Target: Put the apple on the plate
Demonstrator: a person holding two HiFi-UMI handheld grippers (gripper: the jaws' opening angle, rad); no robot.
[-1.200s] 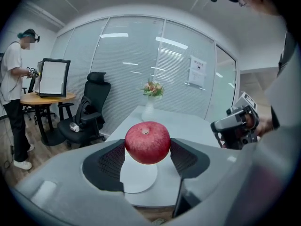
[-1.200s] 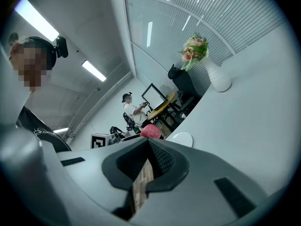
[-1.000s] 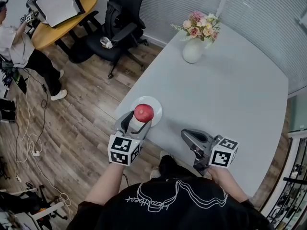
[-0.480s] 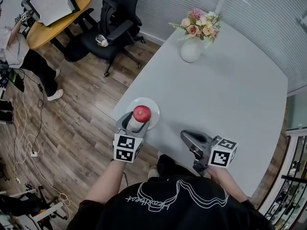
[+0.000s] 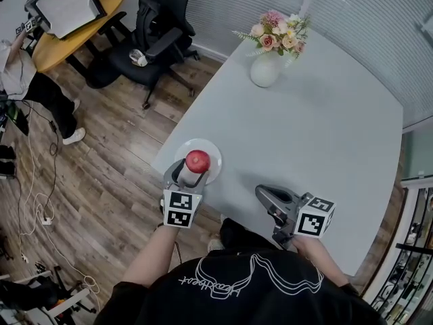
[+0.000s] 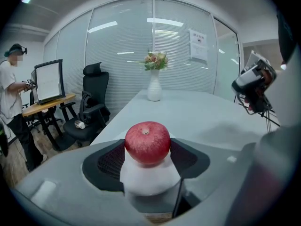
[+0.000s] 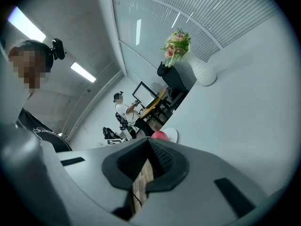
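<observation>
A red apple rests low over the white plate, near the grey table's front left corner. My left gripper reaches in from the table edge and is shut on the apple. In the left gripper view the apple fills the gap between both dark pads, and the plate shows white right under it. My right gripper hovers over the table's front edge to the right, shut and empty. From the right gripper view the apple and plate are small and off to the left.
A white vase of flowers stands at the far side of the table. Left of the table, on the wood floor, are a black office chair, a yellow table and a person.
My left gripper has come down with the apple, which now sits lower, right over the plate's middle. The right gripper has stayed where it was.
</observation>
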